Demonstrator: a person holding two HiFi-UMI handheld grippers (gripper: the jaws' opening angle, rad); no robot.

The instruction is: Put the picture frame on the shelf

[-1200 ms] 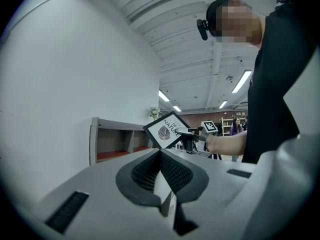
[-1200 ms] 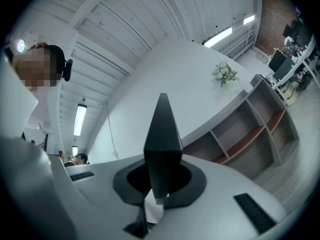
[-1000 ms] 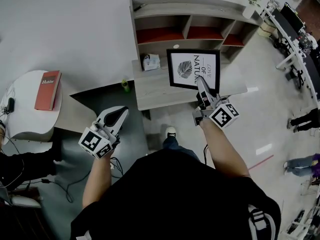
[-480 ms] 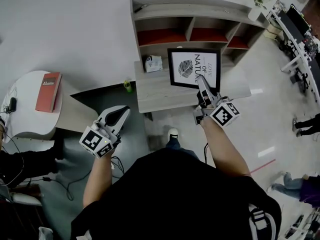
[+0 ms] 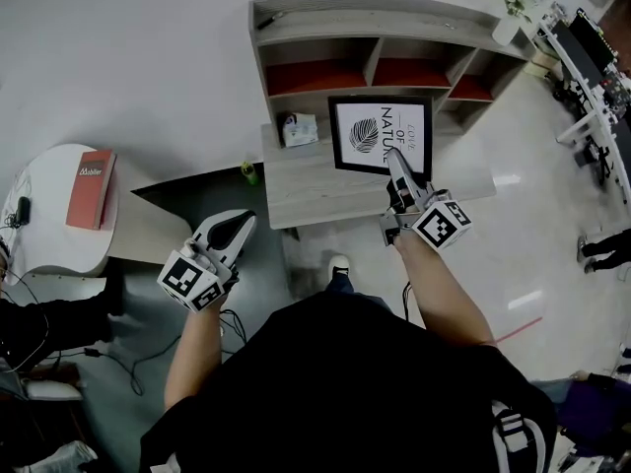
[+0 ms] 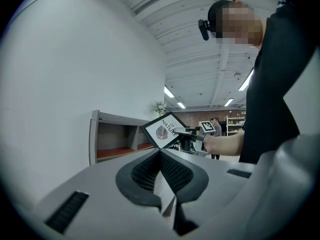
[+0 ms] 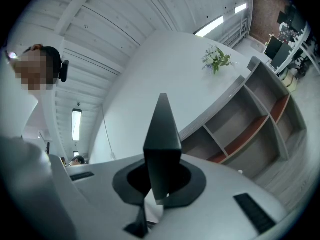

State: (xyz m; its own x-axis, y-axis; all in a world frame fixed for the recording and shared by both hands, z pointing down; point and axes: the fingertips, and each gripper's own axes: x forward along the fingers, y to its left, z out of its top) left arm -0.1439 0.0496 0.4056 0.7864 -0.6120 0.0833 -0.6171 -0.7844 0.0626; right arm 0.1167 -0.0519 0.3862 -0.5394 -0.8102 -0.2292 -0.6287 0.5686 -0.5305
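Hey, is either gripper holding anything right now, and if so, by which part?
The right gripper holds the frame, clamped on the edge nearest the person. The left gripper is shut and empty.

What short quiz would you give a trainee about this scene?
1. Short answer: which tool grips the picture frame?
2. True or false: the picture frame already stands inside a compartment of the shelf.
3. Fill the gap: the red book lies on a round white ____.

Key
1. The right tool, shut on the frame's near edge.
2. False: the frame is held out in front of the shelf.
3. table
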